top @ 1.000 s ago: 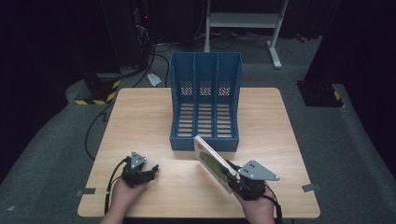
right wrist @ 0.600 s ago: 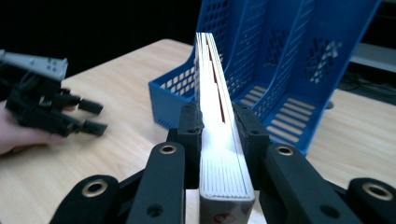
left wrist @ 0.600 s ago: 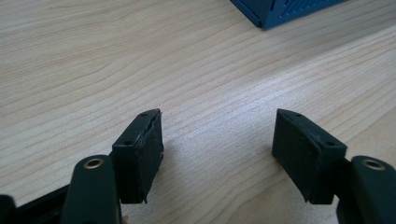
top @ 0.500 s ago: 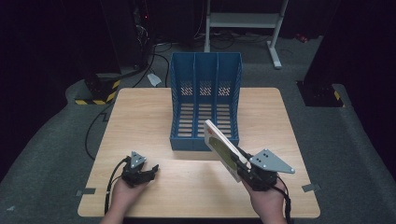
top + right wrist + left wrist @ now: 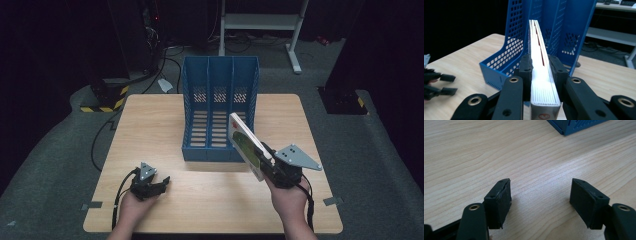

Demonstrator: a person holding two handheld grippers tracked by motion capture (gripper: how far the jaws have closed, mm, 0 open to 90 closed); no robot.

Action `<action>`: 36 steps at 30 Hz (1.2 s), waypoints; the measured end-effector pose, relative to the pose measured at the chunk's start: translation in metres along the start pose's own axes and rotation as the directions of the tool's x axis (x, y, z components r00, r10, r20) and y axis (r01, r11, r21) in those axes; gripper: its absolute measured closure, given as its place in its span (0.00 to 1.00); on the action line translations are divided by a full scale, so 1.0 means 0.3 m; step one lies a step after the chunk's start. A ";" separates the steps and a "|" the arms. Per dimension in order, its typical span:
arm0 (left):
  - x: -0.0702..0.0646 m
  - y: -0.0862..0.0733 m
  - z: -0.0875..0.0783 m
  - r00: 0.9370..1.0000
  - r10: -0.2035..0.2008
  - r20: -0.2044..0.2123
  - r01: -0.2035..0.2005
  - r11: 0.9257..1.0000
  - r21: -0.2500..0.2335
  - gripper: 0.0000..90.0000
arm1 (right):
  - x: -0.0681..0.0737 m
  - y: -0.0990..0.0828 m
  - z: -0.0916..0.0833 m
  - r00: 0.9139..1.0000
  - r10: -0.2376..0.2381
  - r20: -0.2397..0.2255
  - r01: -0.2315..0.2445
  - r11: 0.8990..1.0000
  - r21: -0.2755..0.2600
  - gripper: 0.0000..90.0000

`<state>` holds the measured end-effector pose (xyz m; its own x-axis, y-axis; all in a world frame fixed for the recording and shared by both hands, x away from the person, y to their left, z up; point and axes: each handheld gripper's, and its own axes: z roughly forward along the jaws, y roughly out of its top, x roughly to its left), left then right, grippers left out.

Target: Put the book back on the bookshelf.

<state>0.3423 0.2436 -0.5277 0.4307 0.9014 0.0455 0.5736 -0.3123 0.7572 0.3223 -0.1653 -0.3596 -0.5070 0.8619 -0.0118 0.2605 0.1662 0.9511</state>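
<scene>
A blue three-slot file rack (image 5: 220,107) stands upright in the middle of the wooden table (image 5: 150,125). My right gripper (image 5: 267,160) is shut on a thin white book with a green cover (image 5: 246,144), holding it tilted in the air just in front of the rack's right slot. In the right gripper view the book's page edge (image 5: 541,72) runs between the black jaws toward the rack (image 5: 554,32). My left gripper (image 5: 159,184) rests low near the table's front left, open, with bare wood between its pads (image 5: 499,200).
A corner of the rack (image 5: 574,126) shows at the top of the left gripper view. The left gripper (image 5: 439,83) appears at the left edge of the right gripper view. Beyond the table stand a white metal frame (image 5: 260,22) and cables on dark floor.
My right gripper has lifted the book and carried it forward and to the right, closer to the rack's right slot. The left gripper has stayed put.
</scene>
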 end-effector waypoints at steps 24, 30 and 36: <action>0.003 0.000 0.001 1.000 -0.006 0.013 0.006 1.000 0.002 0.37 | -0.099 0.093 0.200 0.985 0.061 0.161 -0.061 0.998 -0.005 0.84; 0.002 0.000 0.001 1.000 0.000 0.010 0.000 1.000 0.002 0.37 | -0.110 0.110 0.239 0.981 0.067 0.184 -0.068 0.998 -0.001 0.84; 0.006 0.001 0.002 1.000 -0.015 0.016 0.015 1.000 0.007 0.37 | -0.115 0.117 0.288 0.976 0.067 0.209 -0.069 0.998 0.005 0.84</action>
<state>0.3438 0.2448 -0.5278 0.4327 0.9012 0.0237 0.5847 -0.3006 0.7535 0.4200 -0.1477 -0.3526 -0.3053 0.9522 -0.0127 0.2988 0.1085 0.9481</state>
